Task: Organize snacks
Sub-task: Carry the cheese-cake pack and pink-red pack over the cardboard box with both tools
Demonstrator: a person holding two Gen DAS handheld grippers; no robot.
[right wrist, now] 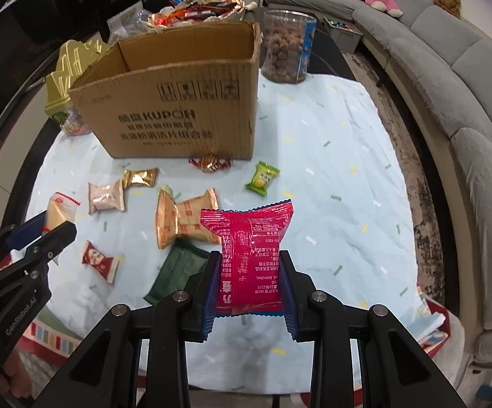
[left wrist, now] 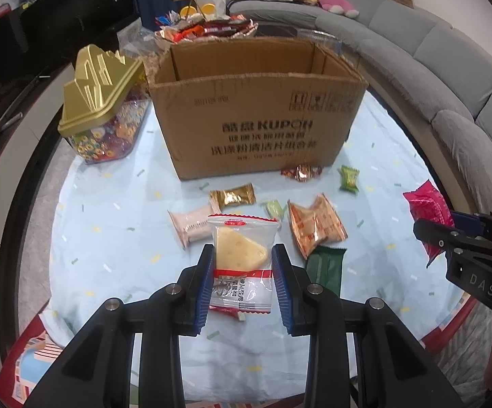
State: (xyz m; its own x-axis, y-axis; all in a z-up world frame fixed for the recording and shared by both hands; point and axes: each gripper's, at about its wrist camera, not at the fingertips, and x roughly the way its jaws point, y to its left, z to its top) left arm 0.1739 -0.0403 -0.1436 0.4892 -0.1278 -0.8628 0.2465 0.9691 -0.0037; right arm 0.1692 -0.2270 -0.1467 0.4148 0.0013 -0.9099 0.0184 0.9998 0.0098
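Blue-padded left gripper (left wrist: pixel 242 268) clamped on clear cheese-wedge snack packet (left wrist: pixel 242 255), held above pale blue tablecloth (left wrist: pixel 110 238). Right gripper (right wrist: pixel 250 282) clamped on magenta foil snack packet (right wrist: pixel 249 248). Open brown cardboard box (left wrist: pixel 256 115) sits at 12 o'clock; loose orange wrapped snack (left wrist: pixel 315 229) and dark green wrapped bar (left wrist: pixel 326 268) lie at 2 o'clock of left gripper
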